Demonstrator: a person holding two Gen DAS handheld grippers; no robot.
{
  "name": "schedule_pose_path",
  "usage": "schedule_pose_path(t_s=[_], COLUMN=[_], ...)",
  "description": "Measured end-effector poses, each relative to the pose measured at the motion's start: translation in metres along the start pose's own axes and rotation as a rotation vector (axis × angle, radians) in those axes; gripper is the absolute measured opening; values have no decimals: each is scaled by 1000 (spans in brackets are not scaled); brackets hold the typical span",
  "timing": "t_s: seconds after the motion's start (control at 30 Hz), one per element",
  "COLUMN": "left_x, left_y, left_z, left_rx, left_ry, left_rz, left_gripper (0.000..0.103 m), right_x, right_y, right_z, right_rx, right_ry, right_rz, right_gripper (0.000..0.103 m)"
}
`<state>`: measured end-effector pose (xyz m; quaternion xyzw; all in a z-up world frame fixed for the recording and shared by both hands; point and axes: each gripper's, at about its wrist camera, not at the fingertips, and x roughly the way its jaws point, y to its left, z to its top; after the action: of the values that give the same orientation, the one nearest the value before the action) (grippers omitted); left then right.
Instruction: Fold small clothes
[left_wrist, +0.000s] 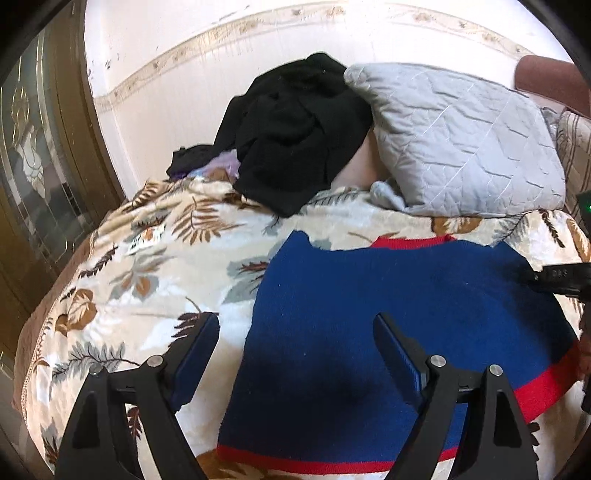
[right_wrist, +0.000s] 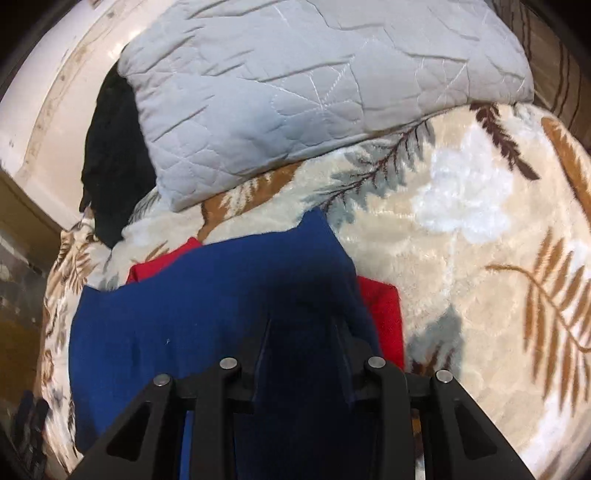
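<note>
1. In the left wrist view we see the left gripper (left_wrist: 295, 332) spread wide with nothing between its fingers; one finger hangs over the leaf-print blanket (left_wrist: 140, 258), the other over the blue garment (left_wrist: 388, 295).
2. The blue garment lies flat on the blanket across the lower middle and right of that frame, red trim along its lower edge (and a red strip at its top edge).
3. Only this view shows the black clothes pile (left_wrist: 295, 140) whole at upper centre, and a glass-panelled door (left_wrist: 40, 166) at the left edge.
4. The right wrist view shows the right gripper (right_wrist: 303, 325) clenched on a fold of the blue garment at lower centre, pads sunk in the cloth.
5. The grey quilted pillow (right_wrist: 314, 92) fills the top of that frame, hiding most of the black pile.
</note>
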<state>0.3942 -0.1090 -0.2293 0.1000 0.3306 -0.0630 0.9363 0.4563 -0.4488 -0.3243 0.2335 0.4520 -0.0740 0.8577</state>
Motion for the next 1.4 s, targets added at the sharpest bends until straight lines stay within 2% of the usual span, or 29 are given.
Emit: schedule_pose_path(t_s=[0.2,0.27,0.3,0.37,0.5,0.63,0.77,0.93,1.1,1.23,1.4], left_x=[-19,-26,-30,-38,-53,-72,-88,-106,-112,-110,-102], left_y=[-1,-1,-2,-6,-12,-13,-11,-8,-3,3,9], left_z=[-2,-3,-3,-5,-9,-10,-17,-32,-42,-45,-44], left_rx=[1,-2,-3,2,21,7,-22,-29,-35,-48,-58], left_ry=[-31,-43,-48,-61,-88,-110,-115,-122,-116,-112,-101], left_rz=[-10,-16,-19,-28,-24,-47,-60,-70,-61,-46,-30], left_gripper=[87,87,87,87,88,88,92,95,95,95,95], right_x=[-49,-61,-64,-64,-69,-101,-132,-171,-185,-187,-198], right_y=[7,11,12,15,27,24,27,32,28,21,26], right_z=[-45,-61,-72,-85,-102,-110,-118,-134,-149,-156,-157], right_rx=[-23,-34,-23,-25,-103,-64,-69,-82,-55,-40,-57], right_ry=[-7,-1,17,36,71,8,-73,-157,-164,-174,-232], right_rz=[81,96,106,128,82,145,179,265,326,341,383], right_gripper=[37,56,74,74,74,73,73,73,73,73,73])
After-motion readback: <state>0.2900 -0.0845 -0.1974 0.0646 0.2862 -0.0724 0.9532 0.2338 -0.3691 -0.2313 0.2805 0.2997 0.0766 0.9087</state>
